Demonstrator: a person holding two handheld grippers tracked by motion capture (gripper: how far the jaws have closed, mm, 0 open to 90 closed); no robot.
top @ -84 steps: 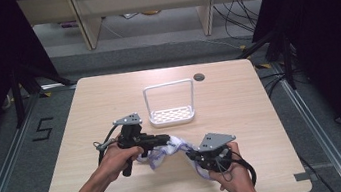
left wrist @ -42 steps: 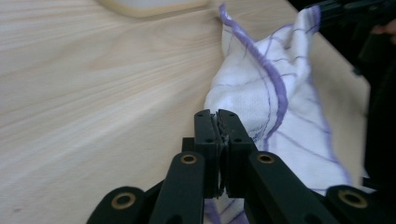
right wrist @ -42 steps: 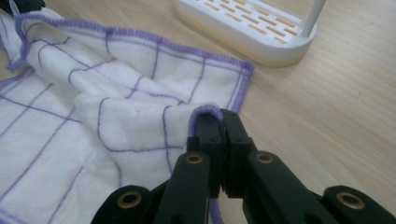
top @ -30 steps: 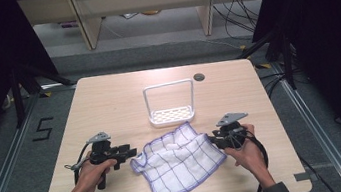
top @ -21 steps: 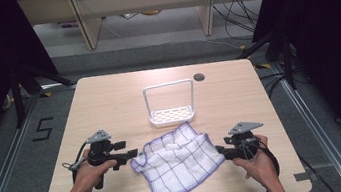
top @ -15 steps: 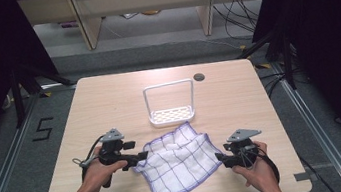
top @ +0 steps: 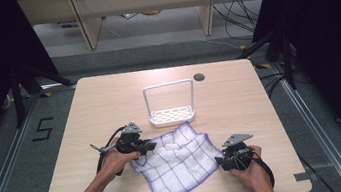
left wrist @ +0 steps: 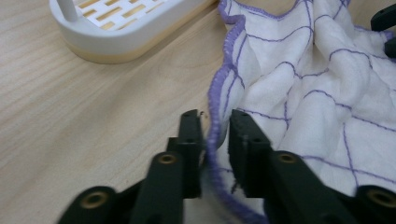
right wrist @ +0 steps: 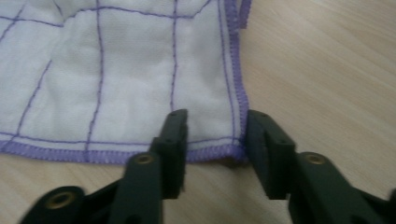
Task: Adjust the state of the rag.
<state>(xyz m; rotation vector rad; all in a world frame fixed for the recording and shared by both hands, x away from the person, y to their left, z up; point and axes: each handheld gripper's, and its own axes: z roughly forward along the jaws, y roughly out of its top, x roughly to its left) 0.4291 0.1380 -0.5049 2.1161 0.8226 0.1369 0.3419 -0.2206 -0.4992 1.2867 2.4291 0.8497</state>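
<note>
A white cloth [top: 180, 160] with a purple grid and purple hem lies rumpled on the wooden table [top: 108, 99], near the front. My left gripper [top: 149, 147] is at the cloth's left edge. In the left gripper view [left wrist: 215, 128] its jaws stand close together, and the raised purple hem of the cloth [left wrist: 327, 93] is pinched between them. My right gripper [top: 220, 163] is at the cloth's right corner. In the right gripper view [right wrist: 215, 130] it is open, and the flat corner of the cloth [right wrist: 116, 70] lies between its jaws.
A white slotted rack [top: 171, 116] with a tall loop handle stands just behind the cloth; its base [left wrist: 116, 28] is close to my left gripper. A small black round cap [top: 199, 77] sits in the table farther back. Bare wood stretches left, right and behind.
The cloth, bunched between both grippers 2.8 s ago, now lies spread out. My left gripper has moved right onto the cloth's left edge, and the right one has come in to the right corner.
</note>
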